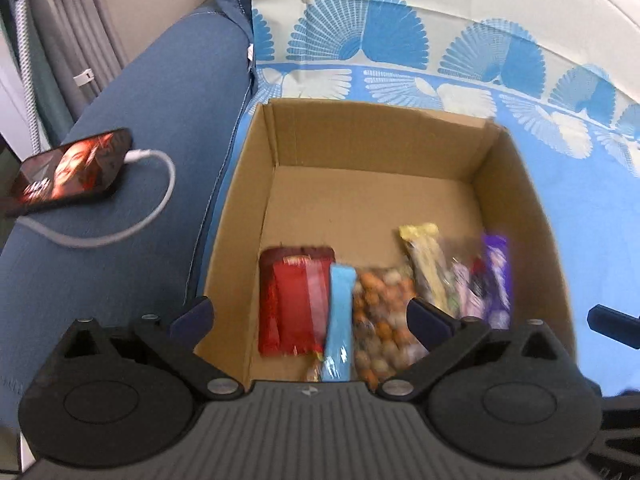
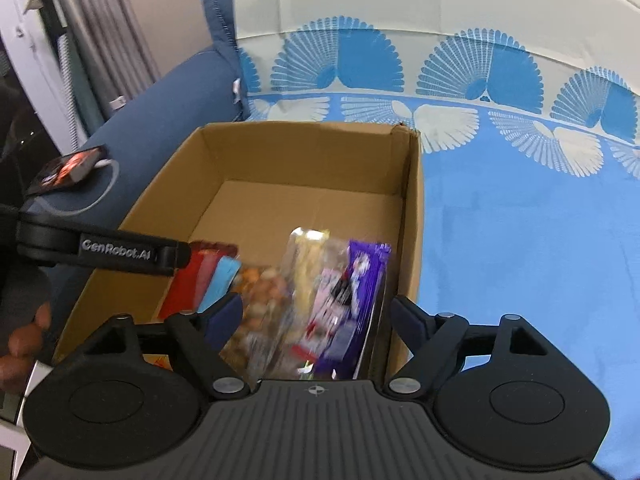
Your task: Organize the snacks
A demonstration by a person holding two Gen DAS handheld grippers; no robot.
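An open cardboard box (image 1: 360,136) (image 2: 280,152) sits on a blue patterned sheet. Along its near side lie a red packet (image 1: 292,304) (image 2: 196,276), a light blue bar (image 1: 340,320) (image 2: 222,280), a bag of nuts (image 1: 384,320) (image 2: 260,304), a yellow bar (image 1: 428,268) (image 2: 304,272) and a purple packet (image 1: 498,280) (image 2: 360,292). My left gripper (image 1: 310,316) is open and empty above the red packet and blue bar; it shows in the right wrist view (image 2: 172,256). My right gripper (image 2: 316,316) is open and empty above the purple packet and nuts.
A phone (image 1: 68,172) (image 2: 68,168) on a white charging cable (image 1: 152,200) lies on the blue sofa arm (image 1: 140,120) left of the box. The sheet (image 2: 520,240) stretches to the right. Curtains (image 1: 72,20) hang at far left.
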